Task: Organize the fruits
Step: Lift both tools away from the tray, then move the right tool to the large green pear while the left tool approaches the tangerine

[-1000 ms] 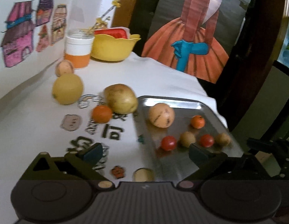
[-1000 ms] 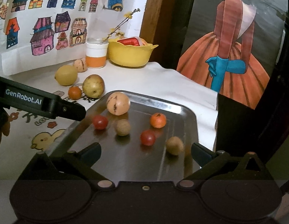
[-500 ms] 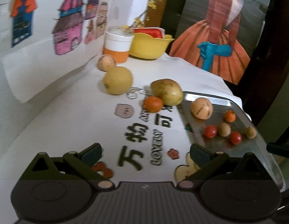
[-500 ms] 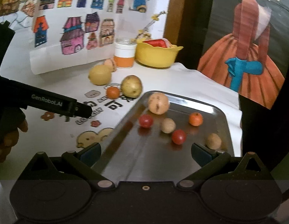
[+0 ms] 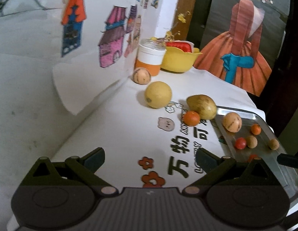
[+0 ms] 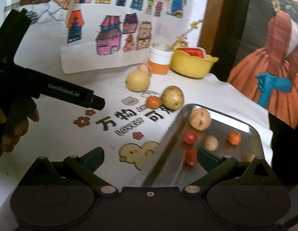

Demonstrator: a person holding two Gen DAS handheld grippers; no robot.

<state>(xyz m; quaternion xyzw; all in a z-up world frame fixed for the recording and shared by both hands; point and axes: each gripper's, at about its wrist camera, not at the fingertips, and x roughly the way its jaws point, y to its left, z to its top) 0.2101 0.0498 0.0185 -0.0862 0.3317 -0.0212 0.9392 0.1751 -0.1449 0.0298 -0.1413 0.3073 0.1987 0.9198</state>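
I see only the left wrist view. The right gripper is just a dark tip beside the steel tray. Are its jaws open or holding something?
Observer: The right gripper is open and empty, astride the left rim of the rectangular steel tray.
Operator: I clearly see one small red tomato there. Any more?
Observer: Yes, a second red tomato lies beside the right gripper's right finger.
Operator: Is my left gripper touching fruit?
Observer: No, the left gripper points over the printed white cloth, clear of every fruit.

The left matte-black plastic tool (image 6: 95,101) bears white "GenRobot.AI" lettering, and the right black tool (image 6: 150,156) has blue-grey finger pads (image 6: 94,156) and brass-coloured pivot pins.
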